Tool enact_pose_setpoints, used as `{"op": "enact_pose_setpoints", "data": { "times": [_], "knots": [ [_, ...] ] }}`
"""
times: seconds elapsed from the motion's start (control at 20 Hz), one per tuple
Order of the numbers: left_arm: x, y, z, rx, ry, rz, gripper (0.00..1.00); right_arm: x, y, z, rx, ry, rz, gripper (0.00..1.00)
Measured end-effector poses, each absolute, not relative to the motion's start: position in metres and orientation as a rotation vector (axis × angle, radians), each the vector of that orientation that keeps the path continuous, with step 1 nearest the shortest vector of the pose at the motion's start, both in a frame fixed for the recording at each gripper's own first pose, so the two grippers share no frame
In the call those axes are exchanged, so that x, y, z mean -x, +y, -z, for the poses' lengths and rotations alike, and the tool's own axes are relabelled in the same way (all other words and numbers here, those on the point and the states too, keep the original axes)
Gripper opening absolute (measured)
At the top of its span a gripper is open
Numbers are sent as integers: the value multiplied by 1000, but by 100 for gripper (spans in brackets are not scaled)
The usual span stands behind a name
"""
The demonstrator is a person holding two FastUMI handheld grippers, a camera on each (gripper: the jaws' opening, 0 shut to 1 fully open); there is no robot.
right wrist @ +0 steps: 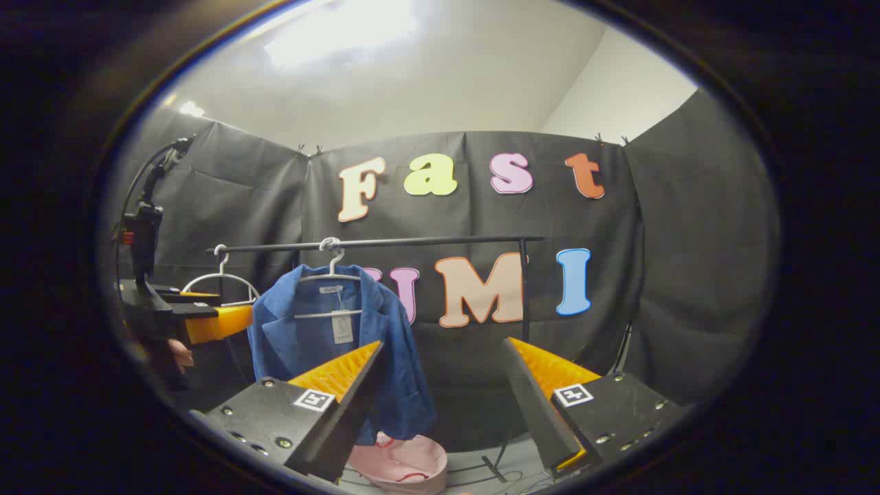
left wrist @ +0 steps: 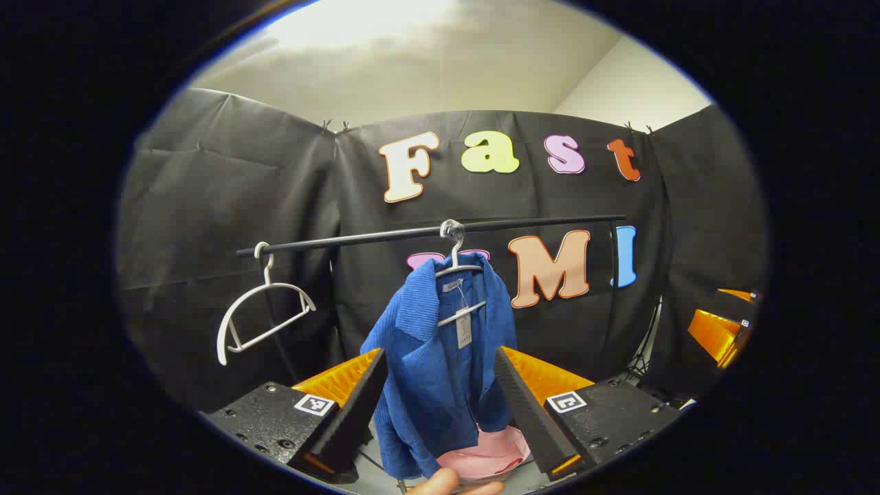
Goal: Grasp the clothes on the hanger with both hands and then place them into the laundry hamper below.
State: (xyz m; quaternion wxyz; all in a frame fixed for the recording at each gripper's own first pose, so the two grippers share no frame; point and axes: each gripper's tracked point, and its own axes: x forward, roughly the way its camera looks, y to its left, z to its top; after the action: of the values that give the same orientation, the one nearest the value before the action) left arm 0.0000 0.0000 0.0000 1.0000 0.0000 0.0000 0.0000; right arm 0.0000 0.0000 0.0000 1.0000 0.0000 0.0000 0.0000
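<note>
The blue jacket (left wrist: 440, 357) hung on a white hanger (left wrist: 459, 271) from the black rail (left wrist: 426, 234), sitting at about six o'clock in the left gripper view and at about eight o'clock in the right gripper view (right wrist: 337, 337). There was one jacket, and two hangers: the second, an empty white hanger (left wrist: 258, 313), hung tilted on the same rail towards nine o'clock. One pale tag (left wrist: 463, 328) dangled inside the collar; its print was too small to read. One pink laundry hamper (left wrist: 485, 457) sat below the jacket, at six o'clock, and showed in the right gripper view (right wrist: 402, 464) as well.

The left gripper (left wrist: 440, 395) had its fingers spread wide apart, framing the jacket between them; whether they touched the cloth was hard to tell. The right gripper (right wrist: 443, 392) was likewise spread wide, closed on nothing, with the jacket's edge behind its left finger. Each gripper body carried two small square black-and-white markers. A fingertip (left wrist: 450, 481) showed at six o'clock in the left gripper view.
</note>
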Motion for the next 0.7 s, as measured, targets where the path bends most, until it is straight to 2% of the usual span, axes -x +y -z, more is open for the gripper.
{"op": "enact_pose_setpoints", "data": {
  "times": [0.45, 0.5, 0.55, 0.6, 0.65, 0.7],
  "knots": [
    [11, 3, 0, -12, 4, -44, 96, 0, 0, -6, -6, -33, -52, 100],
    [10, 5, -2, -17, -5, -51, 97, -3, 0, -10, -13, -43, -59, 96],
    [8, 7, -2, -23, -10, -57, 100, -7, 2, -13, -19, -57, -67, 100],
    [6, 7, -2, -27, -8, -56, 96, -11, 3, -16, -24, -67, -71, 100],
    [5, 6, 1, -27, -4, -53, 100, -16, 5, -16, -29, -72, -76, 96],
    [2, 6, 5, -24, 3, -47, 100, -23, 8, -16, -36, -68, -82, 100]
  ]
}}
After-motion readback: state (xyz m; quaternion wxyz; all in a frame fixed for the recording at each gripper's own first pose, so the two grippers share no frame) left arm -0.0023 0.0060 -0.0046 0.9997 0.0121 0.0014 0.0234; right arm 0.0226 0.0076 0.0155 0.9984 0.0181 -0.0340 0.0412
